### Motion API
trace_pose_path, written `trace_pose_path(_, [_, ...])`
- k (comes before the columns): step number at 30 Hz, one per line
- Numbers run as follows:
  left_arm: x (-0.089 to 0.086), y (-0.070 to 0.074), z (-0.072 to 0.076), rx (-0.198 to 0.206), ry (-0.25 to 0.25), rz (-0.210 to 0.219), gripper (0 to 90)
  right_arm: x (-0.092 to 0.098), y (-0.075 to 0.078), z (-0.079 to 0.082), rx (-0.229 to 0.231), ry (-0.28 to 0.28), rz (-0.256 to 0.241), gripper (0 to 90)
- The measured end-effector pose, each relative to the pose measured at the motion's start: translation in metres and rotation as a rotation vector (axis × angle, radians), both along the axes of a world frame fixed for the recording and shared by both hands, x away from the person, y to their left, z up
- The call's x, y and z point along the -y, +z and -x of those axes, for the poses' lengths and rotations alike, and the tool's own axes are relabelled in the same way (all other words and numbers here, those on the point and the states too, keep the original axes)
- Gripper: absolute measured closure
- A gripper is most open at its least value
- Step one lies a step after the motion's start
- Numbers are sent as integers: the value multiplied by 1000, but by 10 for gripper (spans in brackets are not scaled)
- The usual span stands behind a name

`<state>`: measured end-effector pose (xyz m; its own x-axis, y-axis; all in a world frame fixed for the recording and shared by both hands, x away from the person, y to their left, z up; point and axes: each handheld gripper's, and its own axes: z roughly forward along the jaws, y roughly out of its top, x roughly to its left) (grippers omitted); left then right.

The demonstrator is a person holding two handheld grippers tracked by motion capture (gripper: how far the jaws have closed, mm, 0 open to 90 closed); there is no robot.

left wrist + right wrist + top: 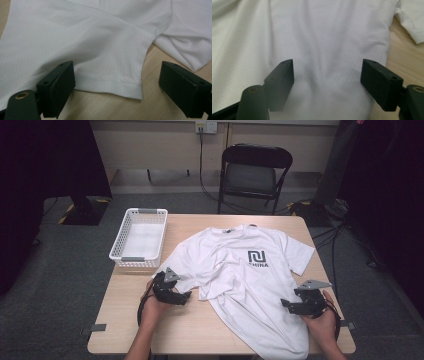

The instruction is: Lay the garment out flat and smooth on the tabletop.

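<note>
My left gripper [186, 295] has its jaws spread wide, the hemmed sleeve of the white T-shirt [105, 50] lying on the surface between and just ahead of them. My right gripper [286, 304] is likewise wide open, jaws straddling the shirt's lower body, nothing gripped.

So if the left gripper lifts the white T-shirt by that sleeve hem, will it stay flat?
Probably not: the white T-shirt already lies wrinkled and folded, so it looks floppy. Its thin sleeve hem would likely sag between the open left gripper jaws.

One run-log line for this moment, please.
left gripper: open at sleeve hem | right gripper: open over white T-shirt | basket: empty
</note>
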<state>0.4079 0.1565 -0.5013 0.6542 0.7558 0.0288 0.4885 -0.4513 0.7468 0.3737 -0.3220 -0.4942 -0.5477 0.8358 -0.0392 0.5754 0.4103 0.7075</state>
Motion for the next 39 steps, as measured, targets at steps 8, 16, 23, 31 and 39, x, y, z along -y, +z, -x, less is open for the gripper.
trace_pose_path(8, [-1,1,3,-5,13,30,125,5,-9,-2,23,20,-54,151])
trace_pose_path(16, [10,19,22,37,-67,89,136,7,-10,-1,35,27,-61,150])
trace_pose_path(23, [53,14,33,26,-223,26,137,6,-10,0,34,17,-62,150])
trace_pose_path(31, [67,4,22,-18,-179,-11,288,6,-10,0,33,13,-62,149])
trace_pose_path(39, [60,15,25,-128,-151,-6,797,6,-10,0,34,13,-63,150])
